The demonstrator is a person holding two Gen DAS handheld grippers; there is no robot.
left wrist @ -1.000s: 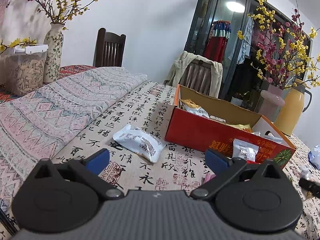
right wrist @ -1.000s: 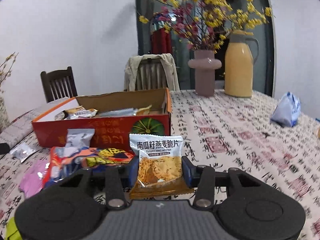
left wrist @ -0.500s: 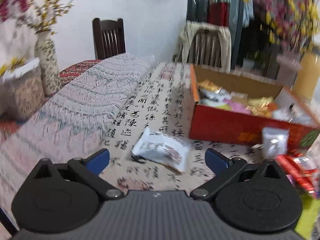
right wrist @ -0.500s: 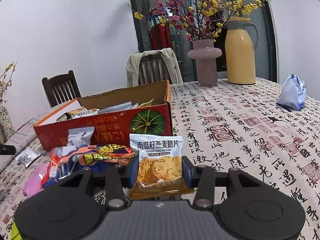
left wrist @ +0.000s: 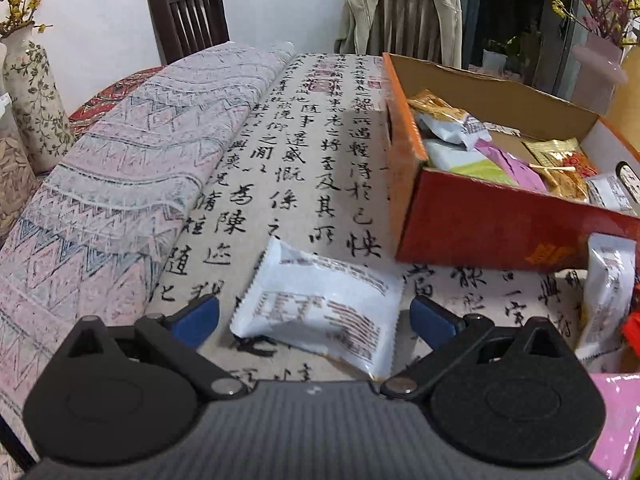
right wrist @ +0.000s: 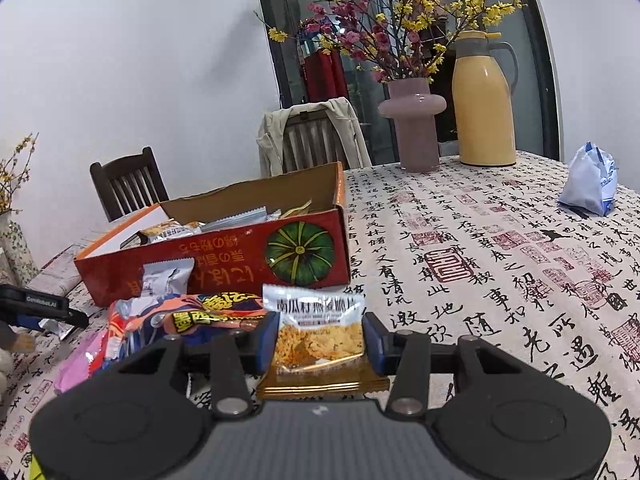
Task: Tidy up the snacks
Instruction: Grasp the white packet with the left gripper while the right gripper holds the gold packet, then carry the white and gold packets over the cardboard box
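Observation:
My left gripper (left wrist: pixel 316 318) is open, its blue fingers on either side of a white snack packet (left wrist: pixel 320 306) lying on the calligraphy tablecloth, not touching it. The red cardboard box (left wrist: pixel 480 224) with several snacks inside stands just right of it. My right gripper (right wrist: pixel 318 338) is shut on an orange-and-silver pumpkin oat crisp packet (right wrist: pixel 316 332), held upright in front of the same box (right wrist: pixel 240 268). A pile of loose snacks (right wrist: pixel 180 320) lies to the left of the right gripper, in front of the box. The left gripper (right wrist: pixel 44 308) shows at the far left.
A folded patterned cloth (left wrist: pixel 120 160) covers the table's left part. A pink vase (right wrist: pixel 414 124) and yellow thermos (right wrist: pixel 484 100) stand at the back, a blue-white bag (right wrist: pixel 590 180) at the right. Chairs (left wrist: pixel 188 12) stand behind the table.
My left gripper has moved forward and down over the white packet, which now lies between its open fingers. My right gripper still holds the crisp packet and has shifted slightly.

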